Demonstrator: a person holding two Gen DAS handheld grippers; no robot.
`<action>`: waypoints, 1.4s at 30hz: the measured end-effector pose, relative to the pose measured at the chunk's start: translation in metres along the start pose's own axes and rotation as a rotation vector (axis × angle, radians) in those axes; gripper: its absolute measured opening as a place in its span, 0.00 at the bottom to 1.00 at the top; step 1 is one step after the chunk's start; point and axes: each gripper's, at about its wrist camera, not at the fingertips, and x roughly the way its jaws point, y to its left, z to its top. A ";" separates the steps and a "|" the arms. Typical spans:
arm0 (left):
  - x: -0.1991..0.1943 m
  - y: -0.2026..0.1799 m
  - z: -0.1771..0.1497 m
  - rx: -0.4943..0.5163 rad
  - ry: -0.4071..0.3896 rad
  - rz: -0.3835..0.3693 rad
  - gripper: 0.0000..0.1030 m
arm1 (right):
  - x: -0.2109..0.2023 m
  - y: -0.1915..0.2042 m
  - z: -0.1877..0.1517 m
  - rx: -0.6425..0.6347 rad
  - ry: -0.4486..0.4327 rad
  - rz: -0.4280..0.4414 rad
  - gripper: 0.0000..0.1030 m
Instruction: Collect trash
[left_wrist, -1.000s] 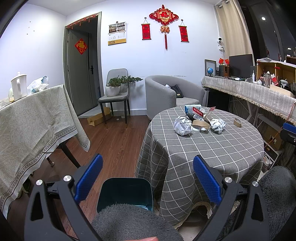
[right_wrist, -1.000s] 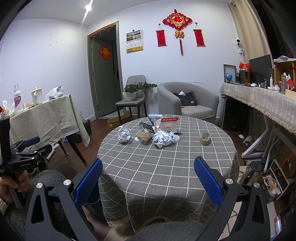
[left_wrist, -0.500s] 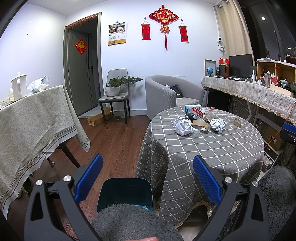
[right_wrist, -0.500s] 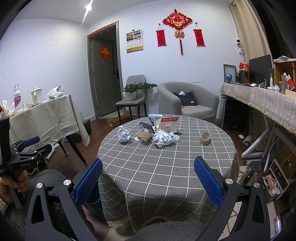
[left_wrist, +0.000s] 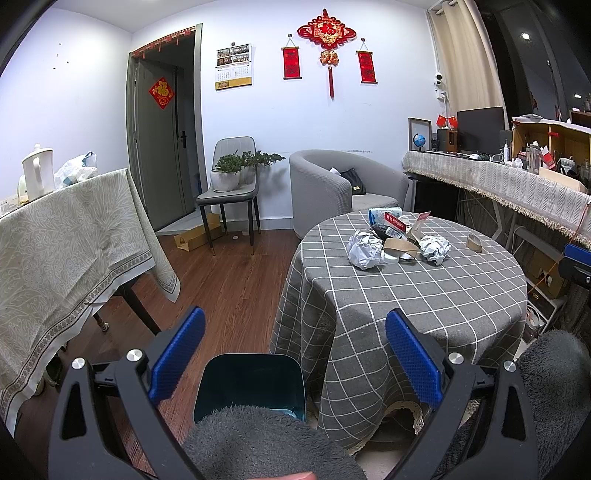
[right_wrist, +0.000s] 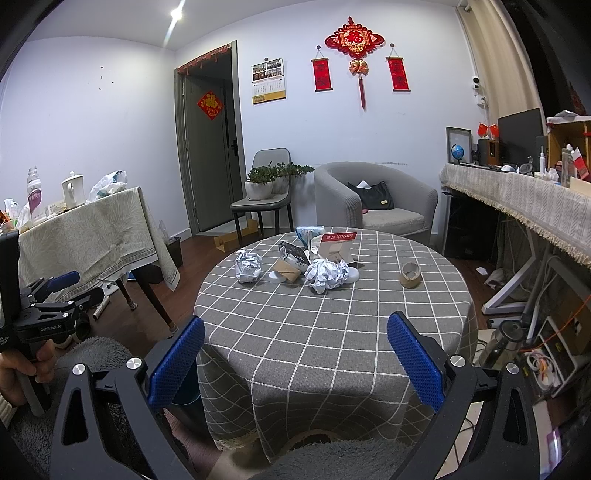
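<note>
A round table (right_wrist: 332, 332) with a grey checked cloth carries the trash: two crumpled paper balls (right_wrist: 248, 266) (right_wrist: 327, 275), a brown cardboard piece (right_wrist: 288, 271), a red-and-white card package (right_wrist: 338, 245) and a tape roll (right_wrist: 410, 275). The same heap (left_wrist: 399, 243) shows in the left wrist view. A dark teal bin (left_wrist: 251, 384) stands on the floor beside the table, below my left gripper (left_wrist: 295, 362), which is open and empty. My right gripper (right_wrist: 295, 365) is open too, hovering before the table's near edge, well short of the trash.
A table with a pale cloth (left_wrist: 66, 251) stands left, holding a kettle and bags. Behind are a chair with a plant (left_wrist: 229, 184), a grey armchair (right_wrist: 373, 206) and a long cluttered desk (right_wrist: 517, 195) at right. Cables and boxes (right_wrist: 546, 354) lie on the floor right. A grey fleecy sleeve (left_wrist: 258, 443) fills the bottom.
</note>
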 end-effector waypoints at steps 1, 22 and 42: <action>0.000 0.000 0.000 0.000 0.000 0.000 0.97 | 0.000 0.000 0.000 0.000 0.000 0.000 0.97; 0.000 0.004 0.000 0.001 0.002 0.001 0.97 | 0.000 0.000 0.000 0.001 0.002 0.000 0.97; -0.004 0.005 0.007 0.005 -0.003 -0.024 0.97 | -0.004 0.006 0.005 -0.033 -0.002 0.001 0.97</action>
